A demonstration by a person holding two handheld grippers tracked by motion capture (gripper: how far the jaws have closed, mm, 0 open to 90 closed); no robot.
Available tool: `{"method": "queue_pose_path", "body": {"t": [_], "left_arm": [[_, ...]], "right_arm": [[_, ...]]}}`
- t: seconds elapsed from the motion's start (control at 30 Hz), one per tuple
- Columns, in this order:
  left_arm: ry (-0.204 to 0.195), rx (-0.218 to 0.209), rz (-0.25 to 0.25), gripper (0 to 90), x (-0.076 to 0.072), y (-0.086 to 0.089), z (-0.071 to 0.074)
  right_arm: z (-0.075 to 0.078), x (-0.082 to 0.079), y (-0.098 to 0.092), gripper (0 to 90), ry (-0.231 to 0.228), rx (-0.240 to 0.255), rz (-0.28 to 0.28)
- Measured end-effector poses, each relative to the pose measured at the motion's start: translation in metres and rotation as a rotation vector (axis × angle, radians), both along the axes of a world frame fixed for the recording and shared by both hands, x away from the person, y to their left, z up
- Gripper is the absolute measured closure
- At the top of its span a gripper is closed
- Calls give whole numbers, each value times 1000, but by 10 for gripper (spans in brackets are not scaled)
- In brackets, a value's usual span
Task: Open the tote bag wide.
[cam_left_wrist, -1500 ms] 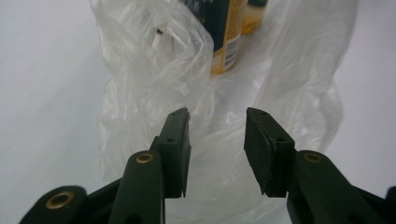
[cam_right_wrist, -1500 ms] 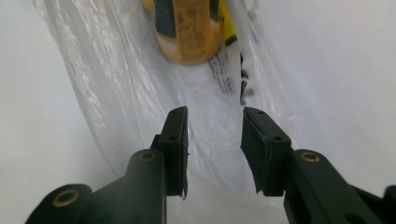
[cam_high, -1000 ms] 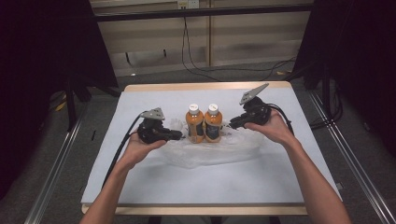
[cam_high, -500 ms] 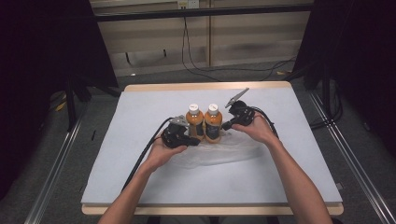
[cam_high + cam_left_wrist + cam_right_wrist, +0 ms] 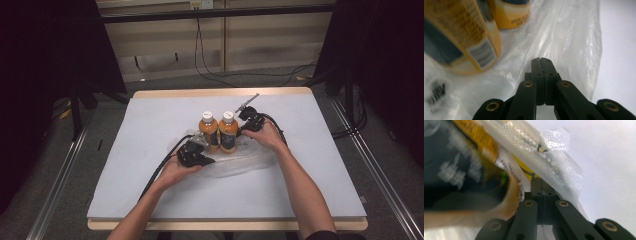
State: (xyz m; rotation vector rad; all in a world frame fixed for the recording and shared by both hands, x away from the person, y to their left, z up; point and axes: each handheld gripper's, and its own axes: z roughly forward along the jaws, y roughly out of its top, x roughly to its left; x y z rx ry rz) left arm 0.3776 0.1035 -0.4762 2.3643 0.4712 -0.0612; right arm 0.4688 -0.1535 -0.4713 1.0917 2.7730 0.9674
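Crinkly clear bag point(image 5: 240, 162), round bottles point(image 5: 219, 131).

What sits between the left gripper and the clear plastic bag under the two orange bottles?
Nothing visible. The left gripper, jaws together, sits low right at the clear plastic bag, with no object in front of it. The two orange bottles with white caps stand off to its side, on the bag, not in its path.
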Motion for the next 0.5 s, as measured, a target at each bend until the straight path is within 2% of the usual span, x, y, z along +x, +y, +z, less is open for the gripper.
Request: {"method": "queue_pose_path", "body": {"t": [0.07, 0.1, 0.17, 0.2, 0.27, 0.3, 0.33, 0.37, 0.43, 0.47, 0.5], "left_arm": [[4, 8, -10, 900, -1, 4, 1], [0, -9, -13, 900, -2, 6, -1], [-2, 12, -26, 900, -4, 8, 1], [0, -6, -31, 900, -5, 9, 0], [-3, 17, -39, 900, -7, 11, 1], [-2, -9, -41, 900, -8, 11, 0], [-2, 23, -52, 900, -9, 12, 2], [1, -2, -59, 900, -11, 13, 0], [2, -12, -64, 900, -14, 14, 0], [-3, 20, -84, 900, -15, 15, 2], [3, -8, -73, 900, -17, 15, 0]], "right_arm": [[-1, 4, 3, 900, 7, -12, -4], [-1, 6, 5, 900, 1, -13, -5], [-1, 10, 9, 900, 3, -8, -11], [-1, 11, 10, 900, 8, -4, -19], [-2, 15, 12, 900, 9, 3, -26], [-2, 17, 13, 900, 9, 5, -31], [-2, 18, 14, 900, 9, 3, -36], [-2, 19, 15, 900, 13, -2, -41], [-1, 21, 18, 900, 3, -10, -48], [-1, 21, 19, 900, -3, -18, -56], [-1, 21, 21, 900, -8, -25, -63]]}}
